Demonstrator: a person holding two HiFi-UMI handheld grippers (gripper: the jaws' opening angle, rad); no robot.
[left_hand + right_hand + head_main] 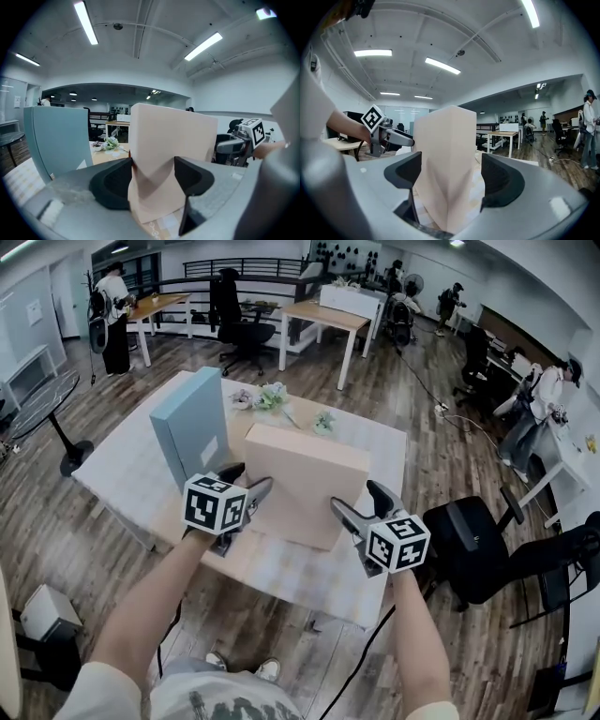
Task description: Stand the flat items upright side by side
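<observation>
Left gripper and right gripper sit nearest, one at each end of the beige box. The box stands on its long edge on the bench, just beside the upright blue box; contact between the two cannot be told.

Left fingers pinch the box's near corner. Right fingers are spread, with the box end between them and a gap showing on one side.

Judgement: the box looks stiff, light and smooth-faced. Its narrow base makes it prone to tipping toward the broad faces. Best hold is across the thickness at an end edge, about mid-height. Release the left only once the box stands plumb.
</observation>
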